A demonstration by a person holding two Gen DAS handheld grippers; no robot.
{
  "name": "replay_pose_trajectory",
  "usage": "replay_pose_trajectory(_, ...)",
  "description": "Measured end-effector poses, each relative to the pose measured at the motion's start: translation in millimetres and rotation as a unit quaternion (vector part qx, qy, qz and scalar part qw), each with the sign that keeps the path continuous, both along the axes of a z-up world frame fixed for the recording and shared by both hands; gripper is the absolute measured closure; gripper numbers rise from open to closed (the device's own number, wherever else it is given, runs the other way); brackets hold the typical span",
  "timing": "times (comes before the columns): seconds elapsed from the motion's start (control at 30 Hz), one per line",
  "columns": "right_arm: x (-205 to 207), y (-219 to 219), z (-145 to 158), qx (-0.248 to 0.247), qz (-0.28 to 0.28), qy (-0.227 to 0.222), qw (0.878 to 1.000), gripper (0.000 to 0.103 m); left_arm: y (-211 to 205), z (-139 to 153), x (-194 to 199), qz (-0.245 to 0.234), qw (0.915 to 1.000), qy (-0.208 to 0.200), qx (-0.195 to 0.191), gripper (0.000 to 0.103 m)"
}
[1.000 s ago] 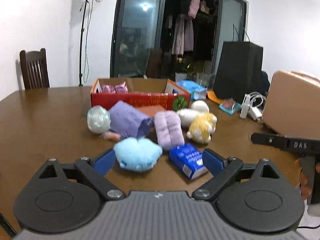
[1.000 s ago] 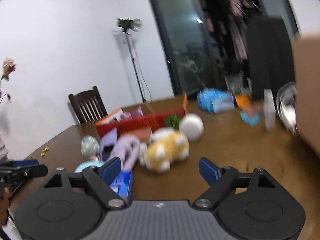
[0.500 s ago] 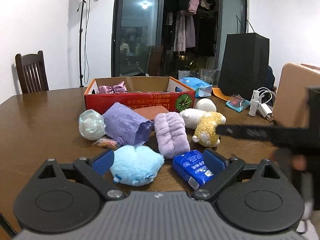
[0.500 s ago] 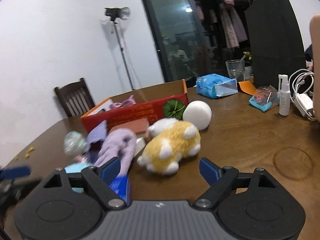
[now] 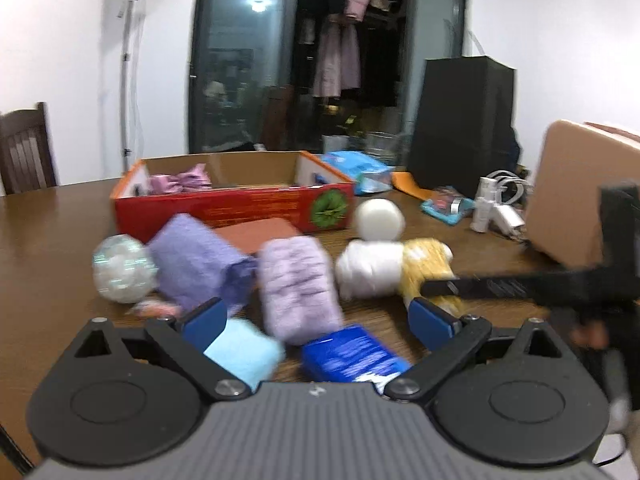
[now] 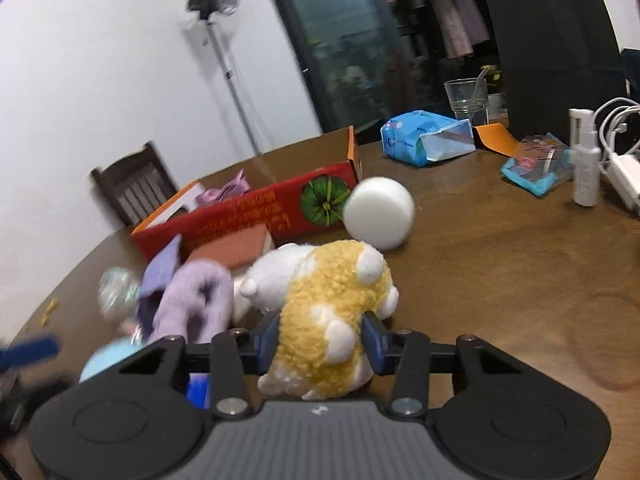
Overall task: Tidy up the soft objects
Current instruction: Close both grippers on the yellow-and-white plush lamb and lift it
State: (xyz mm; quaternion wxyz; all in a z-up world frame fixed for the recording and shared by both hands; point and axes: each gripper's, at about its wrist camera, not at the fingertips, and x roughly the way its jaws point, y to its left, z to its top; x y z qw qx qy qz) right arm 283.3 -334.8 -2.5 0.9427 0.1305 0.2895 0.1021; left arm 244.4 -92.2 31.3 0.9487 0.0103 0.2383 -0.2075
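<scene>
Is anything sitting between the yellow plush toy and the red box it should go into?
Yes. A white round ball lies between the yellow plush toy and the red box, touching the box's front wall; lifting over should clear it.

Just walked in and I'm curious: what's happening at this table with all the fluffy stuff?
A person is sorting soft things. The right hand-held gripper is closing on a yellow-and-white plush toy, which sits between its pads. The left hand-held gripper is open above a light blue plush. The red box behind holds a pink item.
</scene>
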Motion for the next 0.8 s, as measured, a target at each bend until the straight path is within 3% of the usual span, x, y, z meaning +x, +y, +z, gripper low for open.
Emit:
replay_pose_trajectory(0.1,-38.3,-27.5,3.8,-0.013,0.053,0.010,0.998,0.049,-21.2,0.9,4.7,-0.040,0.9990,0.009,-0.020,0.004)
replay_pose_trajectory(0.17,-58.8,-41.6,8.1,-0.019,0.047,-0.002,0.999,0.041,-39.3,-0.7,11.7,-0.070,0.9965,0.029,-0.036,0.004)
replay_pose_trajectory(0.33,-74.9,-57.1,11.7,0.013,0.018,-0.016,1.000,0.041,-77.6,-11.7,31.8,-0.091,0.9927,0.073,-0.034,0.013)
replay_pose_trajectory(0.53,-73.8,-53.2,-3.9,0.031,0.029,-0.008,0.999,0.041,-86.0,-24.1,51.0,-0.081,0.9899,0.110,-0.038,0.014)
replay_pose_trajectory(0.57,-71.1,-51.7,-7.1,0.034,0.035,-0.004,0.999,0.045,-86.7,-26.6,54.3,-0.082,0.9887,0.118,-0.043,0.019)
replay_pose_trajectory(0.6,-68.6,-50.8,-9.8,0.033,0.035,-0.001,0.999,0.054,-86.7,-28.9,57.6,-0.083,0.9872,0.128,-0.047,0.032)
replay_pose_trajectory(0.8,-60.5,-52.7,-11.1,0.038,0.053,-0.002,0.998,0.057,-81.0,-30.3,62.1,-0.085,0.9843,0.135,-0.074,0.041)
